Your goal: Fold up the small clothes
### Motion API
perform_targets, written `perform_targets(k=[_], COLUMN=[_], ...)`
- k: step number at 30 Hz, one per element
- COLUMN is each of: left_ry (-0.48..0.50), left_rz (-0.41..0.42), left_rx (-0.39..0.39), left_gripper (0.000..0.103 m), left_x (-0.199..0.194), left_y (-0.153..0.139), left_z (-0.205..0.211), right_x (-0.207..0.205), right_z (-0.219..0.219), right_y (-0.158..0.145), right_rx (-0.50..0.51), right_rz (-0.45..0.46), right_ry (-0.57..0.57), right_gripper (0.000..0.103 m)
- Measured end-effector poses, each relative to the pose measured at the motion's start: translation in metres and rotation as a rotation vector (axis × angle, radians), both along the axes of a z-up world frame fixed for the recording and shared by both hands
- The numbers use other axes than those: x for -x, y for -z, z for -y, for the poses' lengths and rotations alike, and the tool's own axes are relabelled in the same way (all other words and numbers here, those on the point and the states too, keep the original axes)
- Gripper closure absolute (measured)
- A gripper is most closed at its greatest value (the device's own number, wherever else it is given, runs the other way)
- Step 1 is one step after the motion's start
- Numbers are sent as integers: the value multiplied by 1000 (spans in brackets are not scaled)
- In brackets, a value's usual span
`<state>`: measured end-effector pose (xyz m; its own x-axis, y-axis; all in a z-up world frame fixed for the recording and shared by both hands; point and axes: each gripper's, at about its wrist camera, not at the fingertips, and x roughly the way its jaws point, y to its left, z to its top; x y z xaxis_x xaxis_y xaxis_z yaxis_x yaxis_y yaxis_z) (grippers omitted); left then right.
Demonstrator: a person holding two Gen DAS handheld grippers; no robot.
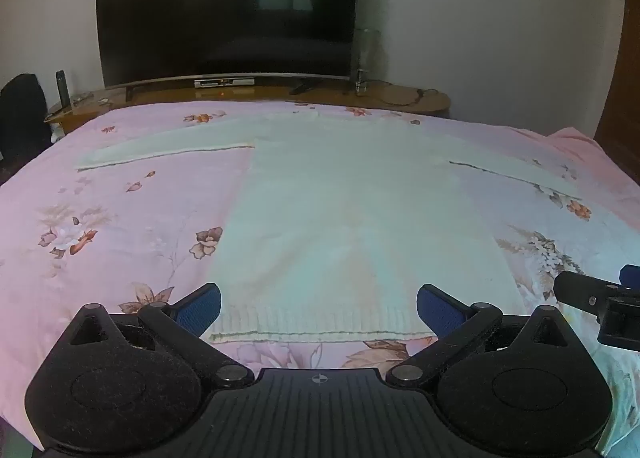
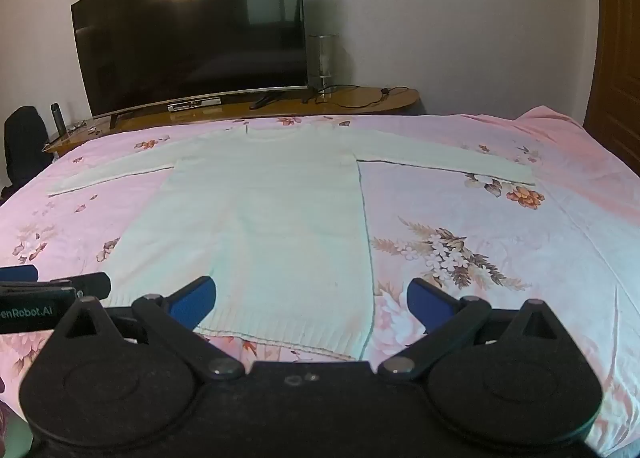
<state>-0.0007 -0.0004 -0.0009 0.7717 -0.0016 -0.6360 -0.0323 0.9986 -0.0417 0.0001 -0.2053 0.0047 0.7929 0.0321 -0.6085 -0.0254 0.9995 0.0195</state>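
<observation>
L wrist view: left gripper point(image 1: 319, 308) jaws wide, empty, over hem of white sweater point(image 1: 340, 210) laid flat on bed point(image 1: 100, 218), sleeves out; R wrist view: right gripper point(image 2: 312, 304) likewise spread, holding nothing, so prob. pre-fold, next needs a sleeve or hem-corner grasp.

A pale knitted sweater point(image 1: 344, 218) with a ribbed hem is seen laid on a smooth floral cotton-like bedsheet point(image 1: 120, 226), while a glossy black television screen point(image 1: 228, 10) is carried on a polished wooden cabinet point(image 2: 360, 98), and matt black plastic gripper parts are shown.
</observation>
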Motion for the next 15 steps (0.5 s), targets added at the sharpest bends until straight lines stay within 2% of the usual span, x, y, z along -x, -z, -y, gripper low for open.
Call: perform_targets(k=[15], left_ry=[-7], left_rz=[0], left_rx=[-1], left_gripper=[0], left_x=[-2], left_y=[1], left_z=[-4], right_x=[-2], right_z=[-4], right_y=[0], right_rx=[11], right_rz=[4], right_ry=[-3], right_gripper=[1])
